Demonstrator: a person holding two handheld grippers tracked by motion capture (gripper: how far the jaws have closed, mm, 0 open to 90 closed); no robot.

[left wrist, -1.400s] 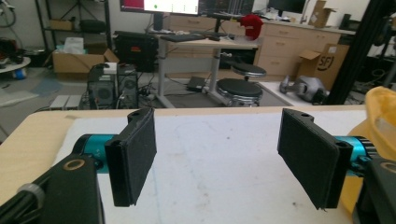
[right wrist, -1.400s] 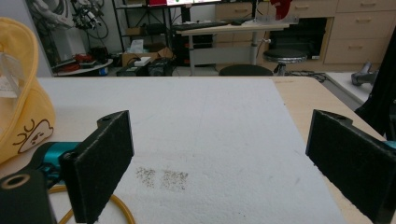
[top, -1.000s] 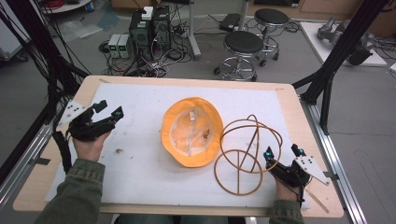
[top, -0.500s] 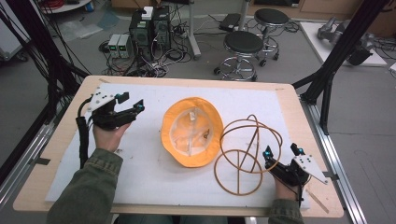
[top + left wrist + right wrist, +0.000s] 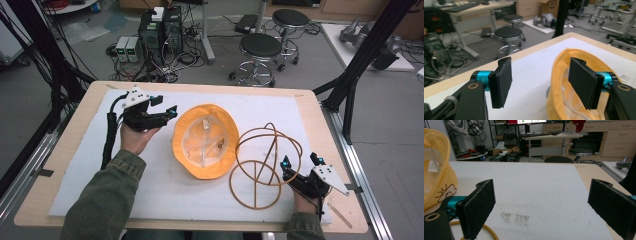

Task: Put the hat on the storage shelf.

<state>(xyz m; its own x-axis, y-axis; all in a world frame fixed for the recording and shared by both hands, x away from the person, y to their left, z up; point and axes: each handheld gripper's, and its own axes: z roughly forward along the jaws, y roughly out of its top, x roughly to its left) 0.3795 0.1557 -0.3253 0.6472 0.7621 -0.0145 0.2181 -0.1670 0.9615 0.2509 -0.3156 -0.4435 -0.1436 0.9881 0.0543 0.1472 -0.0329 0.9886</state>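
A yellow bucket hat (image 5: 205, 142) lies upside down mid-table on the white mat (image 5: 165, 185), its pale lining and label showing. To its right lies a tan wire hoop frame (image 5: 265, 167). My left gripper (image 5: 166, 105) hovers at the hat's left brim, pointing right. Its jaws have just closed a little but stand open. In the left gripper view the hat's brim (image 5: 559, 72) sits just ahead of the left gripper (image 5: 540, 82), untouched by the pads. My right gripper (image 5: 300, 161) rests open at the frame's right edge. Its view shows the right gripper (image 5: 541, 207), the hat (image 5: 439, 180) and the hoop (image 5: 486, 230).
The wooden table (image 5: 65, 130) borders the mat. Black frame posts (image 5: 350, 85) rise at the right and left. Beyond the far edge are two stools (image 5: 260, 47) and computers (image 5: 160, 27) with cables on the floor.
My left hand has carried its gripper right and away from me, from the mat's left side up to the hat's brim. The right gripper, hat and hoop frame have not moved.
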